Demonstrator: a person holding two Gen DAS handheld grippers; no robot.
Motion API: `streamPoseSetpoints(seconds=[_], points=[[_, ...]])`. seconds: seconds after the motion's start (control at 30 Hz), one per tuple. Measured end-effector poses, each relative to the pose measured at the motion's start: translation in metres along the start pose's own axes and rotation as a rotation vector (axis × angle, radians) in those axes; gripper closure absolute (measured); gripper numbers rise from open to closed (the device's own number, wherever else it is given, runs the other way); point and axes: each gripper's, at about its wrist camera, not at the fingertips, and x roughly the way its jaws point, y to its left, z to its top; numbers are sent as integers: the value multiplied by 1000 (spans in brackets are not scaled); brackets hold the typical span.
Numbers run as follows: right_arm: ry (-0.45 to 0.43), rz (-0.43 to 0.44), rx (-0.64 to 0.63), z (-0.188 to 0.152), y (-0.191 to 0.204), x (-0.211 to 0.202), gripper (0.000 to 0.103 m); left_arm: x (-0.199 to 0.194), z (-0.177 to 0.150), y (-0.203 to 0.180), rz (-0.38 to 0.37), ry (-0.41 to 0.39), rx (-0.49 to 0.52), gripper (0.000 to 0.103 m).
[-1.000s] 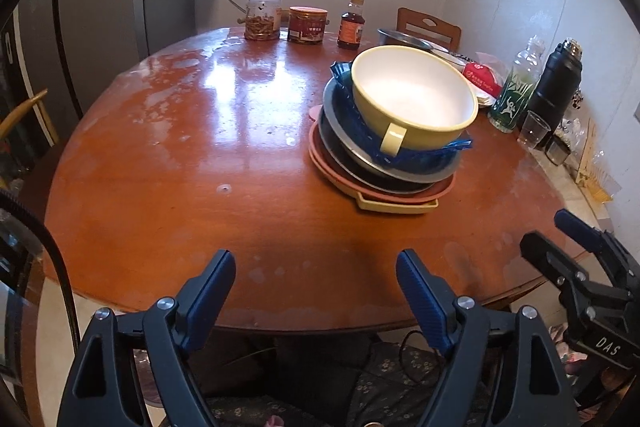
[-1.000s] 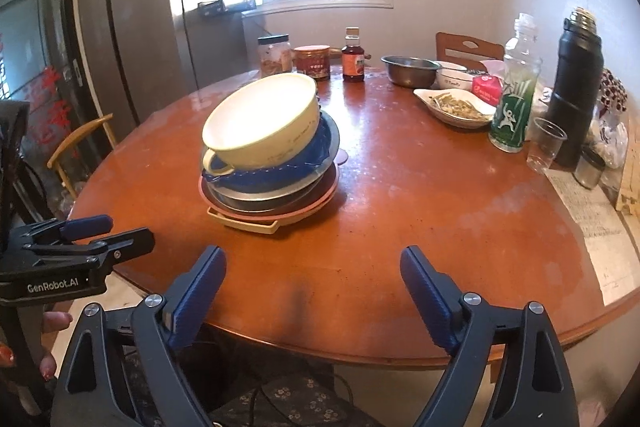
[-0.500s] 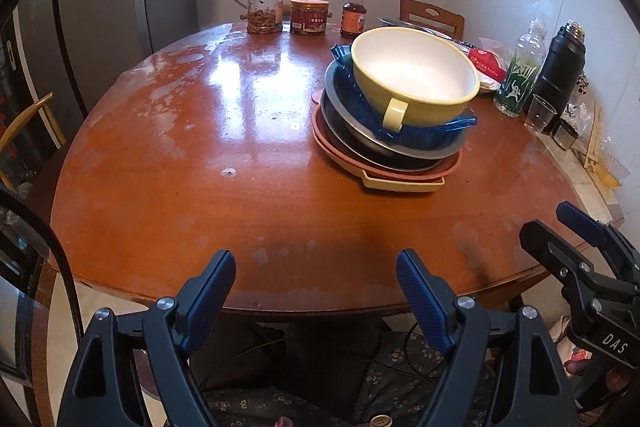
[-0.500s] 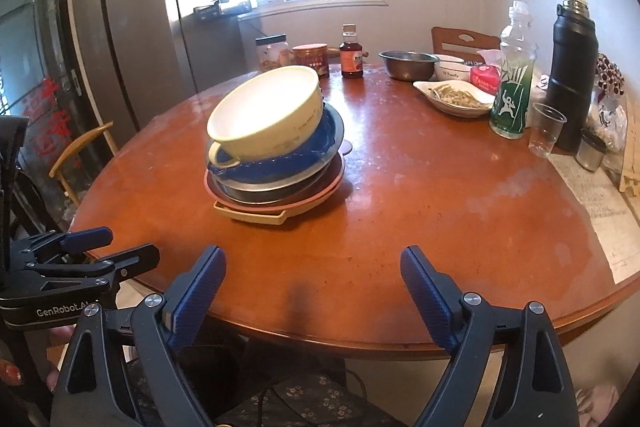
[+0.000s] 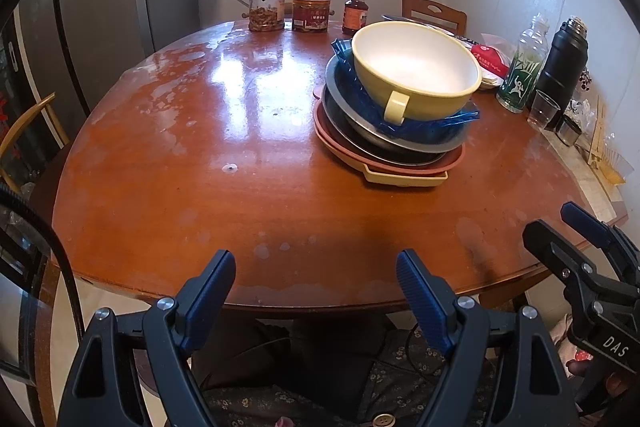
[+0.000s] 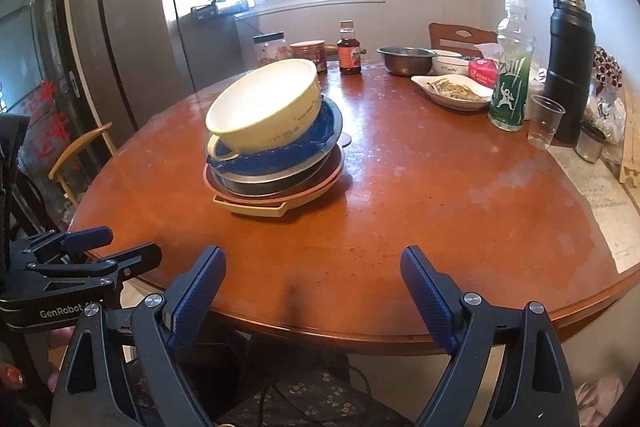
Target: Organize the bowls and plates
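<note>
A pale yellow bowl with a handle tilts atop a stack on the round wooden table. Under it lie a blue dish, a metal plate, a pink plate and a cream tray. The same yellow bowl and stack show left of centre in the right wrist view. My left gripper hangs open over the near table edge, nothing between its fingers. My right gripper is open too, empty, at the near edge, well short of the stack.
Jars and a sauce bottle stand at the far edge. A metal bowl, a dish of food, a green bottle, a plastic cup and a black flask crowd the right side. Chairs surround the table.
Both views have drawn back and tipped up slightly, so the table and stack sit a little farther off. Both grippers stay open and empty.
</note>
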Motion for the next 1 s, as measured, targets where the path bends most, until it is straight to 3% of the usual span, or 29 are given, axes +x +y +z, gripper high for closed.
streamPoseSetpoints(seconds=[1.0], points=[[14, 6, 1, 0, 1, 3, 13, 2, 2, 1, 2, 10, 2, 21]])
